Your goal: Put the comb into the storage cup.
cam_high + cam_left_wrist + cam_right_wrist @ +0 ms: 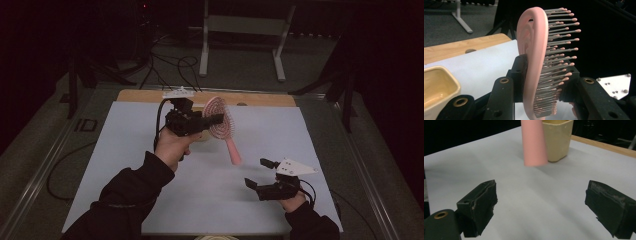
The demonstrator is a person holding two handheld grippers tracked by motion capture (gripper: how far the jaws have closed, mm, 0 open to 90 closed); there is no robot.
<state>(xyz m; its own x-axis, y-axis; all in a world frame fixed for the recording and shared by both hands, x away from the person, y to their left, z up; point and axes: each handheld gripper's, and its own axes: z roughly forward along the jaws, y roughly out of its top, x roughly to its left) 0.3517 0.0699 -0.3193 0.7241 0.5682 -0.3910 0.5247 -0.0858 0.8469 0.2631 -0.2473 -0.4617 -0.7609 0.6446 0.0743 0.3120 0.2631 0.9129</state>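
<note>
With the left gripper (214,119) clamped on the pink brush (221,125) head, held above mid-table at 12 o'clock from the wide-open, empty right gripper (258,174), keep the handle hanging down and lower it squarely into the cup (555,138).

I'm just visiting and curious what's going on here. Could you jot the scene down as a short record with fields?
Held thing: pink hairbrush, clamped at its head, handle hanging down, lifted off the table
Left gripper: shut on the brush head, bristles against one jaw
Right gripper: open, nothing between its jaws, low over the sheet
Container: cream cup, standing on the sheet behind the handle
Surface: pale sheet over a wooden table
</note>
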